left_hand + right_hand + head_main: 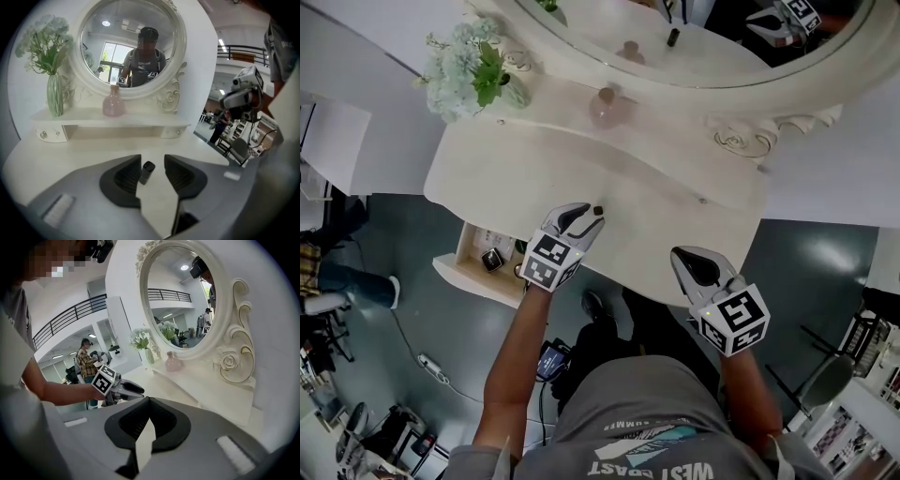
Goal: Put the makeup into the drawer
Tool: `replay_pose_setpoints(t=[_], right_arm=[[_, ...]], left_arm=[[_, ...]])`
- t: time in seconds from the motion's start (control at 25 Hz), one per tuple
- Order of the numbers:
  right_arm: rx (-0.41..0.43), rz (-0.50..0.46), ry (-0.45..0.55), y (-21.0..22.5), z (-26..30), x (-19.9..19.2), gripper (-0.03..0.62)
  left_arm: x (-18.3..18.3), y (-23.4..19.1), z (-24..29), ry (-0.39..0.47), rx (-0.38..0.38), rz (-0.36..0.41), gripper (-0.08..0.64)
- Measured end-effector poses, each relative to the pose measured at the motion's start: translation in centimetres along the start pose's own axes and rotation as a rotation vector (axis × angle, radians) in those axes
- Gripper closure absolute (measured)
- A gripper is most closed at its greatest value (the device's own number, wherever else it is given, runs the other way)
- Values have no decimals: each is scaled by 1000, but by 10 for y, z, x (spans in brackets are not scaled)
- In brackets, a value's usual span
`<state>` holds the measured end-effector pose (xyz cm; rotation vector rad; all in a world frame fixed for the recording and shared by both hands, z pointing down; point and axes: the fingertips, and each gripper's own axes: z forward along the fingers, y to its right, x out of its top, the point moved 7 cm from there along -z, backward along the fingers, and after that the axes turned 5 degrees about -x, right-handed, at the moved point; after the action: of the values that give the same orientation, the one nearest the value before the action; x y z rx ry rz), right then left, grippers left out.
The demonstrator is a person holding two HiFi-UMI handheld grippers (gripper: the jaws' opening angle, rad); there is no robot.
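Between the wide-spread jaws of the left gripper (pixel 152 163), on the cream dressing table (pixel 675 187): small dark cylindrical makeup tube (pixel 147 171), near upright, long axis vertical, just beside the left pad, ungripped. Alongside, right gripper (pixel 146 403) pinched closed, empty. Down-left, open drawer (pixel 450 270). Farther back, pink glass bottle (pixel 114 103), green vase of flowers (pixel 54 96), oval mirror (pixel 108 47).
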<state>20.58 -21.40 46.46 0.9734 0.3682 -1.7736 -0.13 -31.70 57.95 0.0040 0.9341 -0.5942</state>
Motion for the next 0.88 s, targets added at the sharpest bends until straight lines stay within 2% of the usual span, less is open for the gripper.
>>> replay_pose_setpoints(t=[0.2, 0.4, 0.6, 0.88], right_arm=[[-3, 4, -15, 5, 2, -3, 591], [-1, 2, -29, 7, 4, -6, 591], [6, -9, -40, 5, 8, -5, 591], [24, -30, -50, -3, 15, -2, 591]], left_arm=[[-8, -5, 17, -35, 4, 8, 379], [-17, -8, 28, -64, 10, 16, 379], [-22, -13, 30, -42, 25, 0, 453], [-27, -18, 18, -33, 53, 15, 457]])
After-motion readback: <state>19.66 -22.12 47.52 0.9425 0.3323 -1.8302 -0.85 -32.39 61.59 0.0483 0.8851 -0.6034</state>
